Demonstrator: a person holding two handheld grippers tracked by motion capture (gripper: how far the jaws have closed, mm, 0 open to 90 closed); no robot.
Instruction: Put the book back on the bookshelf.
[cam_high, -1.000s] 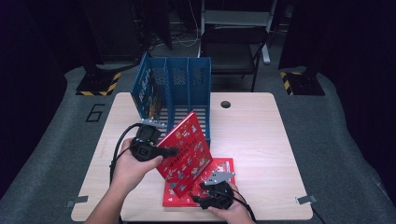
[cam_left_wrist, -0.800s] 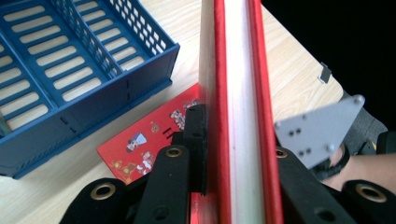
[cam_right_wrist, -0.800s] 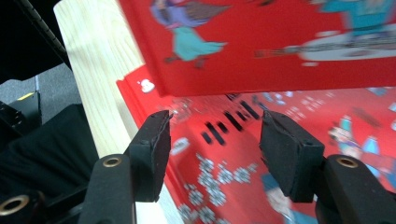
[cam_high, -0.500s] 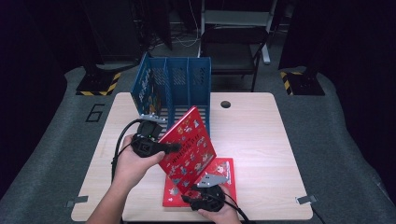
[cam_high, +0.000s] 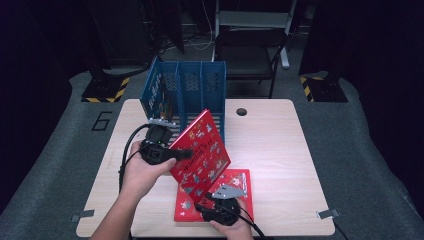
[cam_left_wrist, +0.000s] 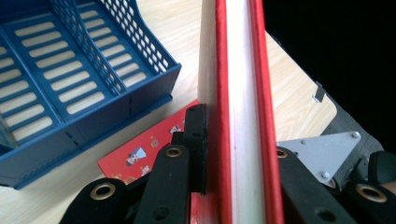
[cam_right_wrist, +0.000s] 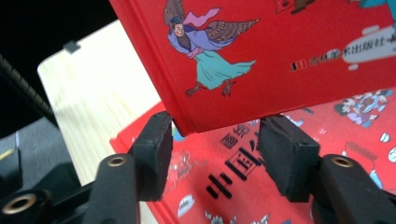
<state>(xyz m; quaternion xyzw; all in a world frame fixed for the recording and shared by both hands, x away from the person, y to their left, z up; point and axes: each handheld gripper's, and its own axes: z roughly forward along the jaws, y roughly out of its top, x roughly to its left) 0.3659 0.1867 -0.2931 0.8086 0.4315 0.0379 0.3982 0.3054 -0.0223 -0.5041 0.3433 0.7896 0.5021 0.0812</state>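
A red picture book (cam_high: 201, 150) is held tilted above the table, and my left gripper (cam_high: 161, 153) is shut on its left edge. In the left gripper view the jaws (cam_left_wrist: 238, 140) clamp the red book (cam_left_wrist: 240, 70) edge-on, white pages between red covers. A second red book (cam_high: 235, 181) lies flat near the table's front edge. My right gripper (cam_high: 222, 209) rests low over it, jaws open. In the right gripper view the open pads (cam_right_wrist: 154, 149) flank the lifted book's lower corner (cam_right_wrist: 261, 56), apart from it, with the flat book (cam_right_wrist: 243, 186) beneath.
A blue three-slot file rack (cam_high: 186, 92) stands at the back left of the wooden table (cam_high: 280, 145), with one item in its left slot. The rack (cam_left_wrist: 70, 79) lies just beyond the held book. A round cable hole (cam_high: 242, 111) sits behind. A chair stands past the table.
The left gripper has raised the held book slightly and stood it a little more upright. The right gripper slid a bit left, toward the front edge of the flat book.
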